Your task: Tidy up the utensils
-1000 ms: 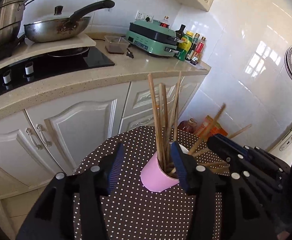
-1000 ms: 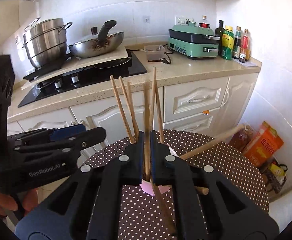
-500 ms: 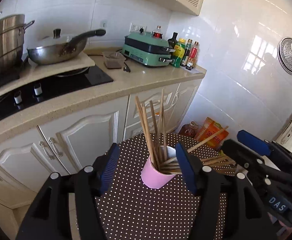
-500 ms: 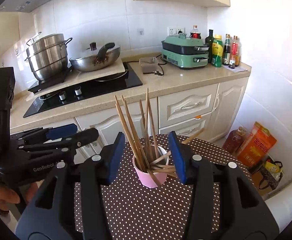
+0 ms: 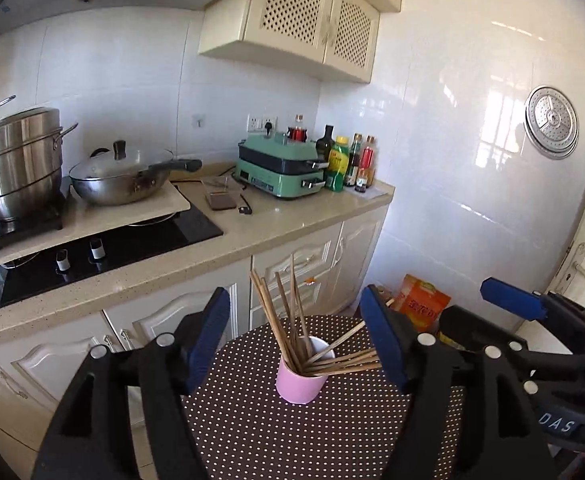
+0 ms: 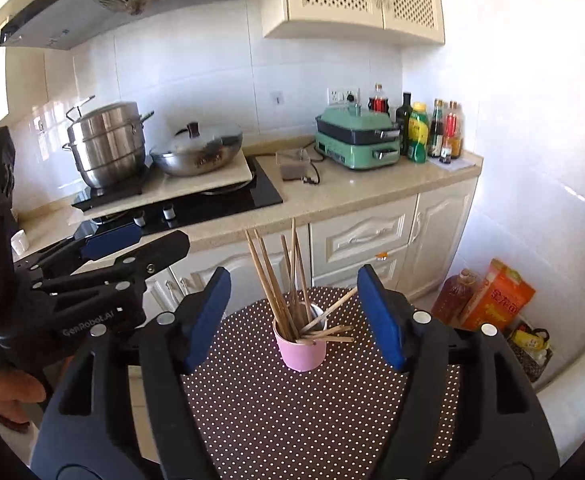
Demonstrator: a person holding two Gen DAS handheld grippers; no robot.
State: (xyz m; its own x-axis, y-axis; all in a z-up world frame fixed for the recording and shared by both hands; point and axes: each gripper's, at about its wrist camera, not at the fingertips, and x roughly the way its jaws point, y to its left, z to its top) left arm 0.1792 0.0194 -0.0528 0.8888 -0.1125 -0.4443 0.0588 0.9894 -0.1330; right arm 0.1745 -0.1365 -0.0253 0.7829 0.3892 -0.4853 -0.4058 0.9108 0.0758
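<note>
Presently: chopsticks [image 6: 288, 280], light, stiff, slippery, fanned in pink cup [image 6: 301, 350]; pinch mid-shaft, above the cup. Both tools, left tool [image 5: 294, 340] and right tool [image 6: 294, 314], opening, empty.

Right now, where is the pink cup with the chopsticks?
In both views the pink cup stands upright on the dotted round table, in front of the white kitchen cabinets, chopsticks inside.

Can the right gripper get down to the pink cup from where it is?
Probably yes. The right gripper, jaws opening and empty, looks straight at the pink cup with nothing between. The chopsticks fan out above the rim, so approach low at the cup's wall; the left gripper stays off to the side.
</note>
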